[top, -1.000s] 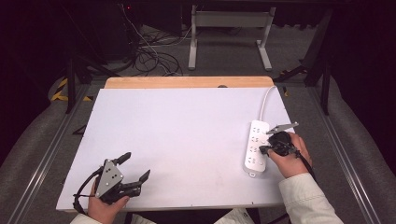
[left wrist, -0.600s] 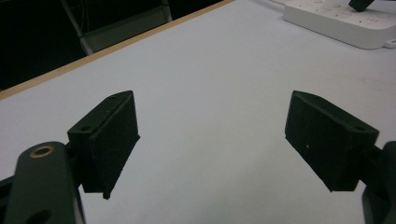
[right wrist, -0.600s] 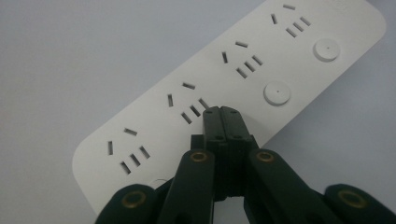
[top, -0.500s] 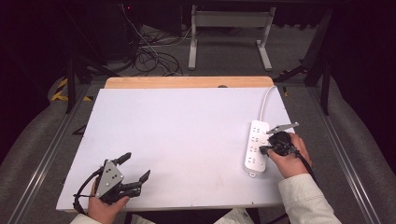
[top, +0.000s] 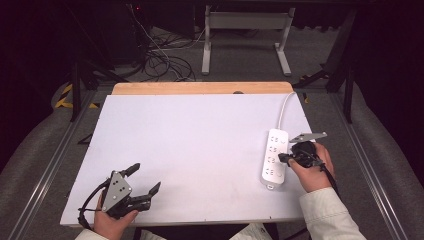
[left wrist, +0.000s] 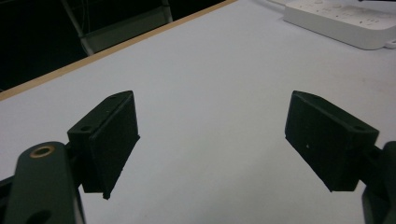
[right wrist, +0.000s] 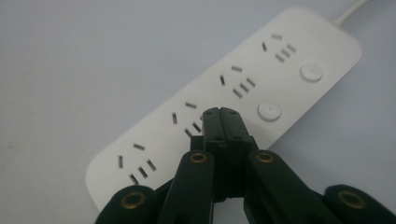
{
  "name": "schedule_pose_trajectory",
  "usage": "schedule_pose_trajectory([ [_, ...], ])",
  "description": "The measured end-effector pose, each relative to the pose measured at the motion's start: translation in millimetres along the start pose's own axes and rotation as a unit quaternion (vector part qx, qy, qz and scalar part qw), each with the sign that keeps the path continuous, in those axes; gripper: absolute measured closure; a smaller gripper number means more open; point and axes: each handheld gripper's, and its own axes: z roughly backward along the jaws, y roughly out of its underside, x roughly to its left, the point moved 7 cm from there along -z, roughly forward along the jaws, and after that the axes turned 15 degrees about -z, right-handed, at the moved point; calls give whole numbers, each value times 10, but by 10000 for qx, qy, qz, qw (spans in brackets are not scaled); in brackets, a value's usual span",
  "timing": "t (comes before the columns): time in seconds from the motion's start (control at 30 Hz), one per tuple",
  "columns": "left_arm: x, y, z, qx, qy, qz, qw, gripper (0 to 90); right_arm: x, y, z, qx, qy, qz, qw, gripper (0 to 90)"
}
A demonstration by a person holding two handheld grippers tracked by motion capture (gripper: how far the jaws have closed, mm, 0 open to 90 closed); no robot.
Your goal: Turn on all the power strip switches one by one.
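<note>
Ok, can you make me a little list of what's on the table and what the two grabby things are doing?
table: white board with a wooden strip along the far edge
power strip: white, lying flat at the right side, its cord running off to the far edge
left hand-held gripper: jaws wide open, nothing between them, near the front left corner
right hand-held gripper: jaws pressed shut, tip over the power strip's sockets; contact cannot be told
round buttons: two in the right gripper view, beside the sockets
</note>
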Motion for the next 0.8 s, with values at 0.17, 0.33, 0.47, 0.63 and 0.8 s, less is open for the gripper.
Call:
schedule_pose_trajectory([
  [0.17, -6, -2, -9, 11, 7, -25, 10000, 179, 98, -92, 142, -254, -122, 222, 9994, 900],
  [0.33, -3, -1, 1, 6, 0, -22, 10000, 178, 157, -166, 205, -299, -135, 324, 9989, 900],
  [0.47, -1, 0, 0, 1, 4, -16, 10000, 179, 165, -187, 211, -298, -122, 347, 9989, 900],
  [0.63, -11, -3, -2, -8, 16, 18, 10000, 179, 140, -216, 208, -307, -67, 319, 9990, 900],
  [0.8, -14, -3, -3, -3, 20, 27, 10000, 179, 48, -254, 153, -265, 38, 263, 9993, 900],
])
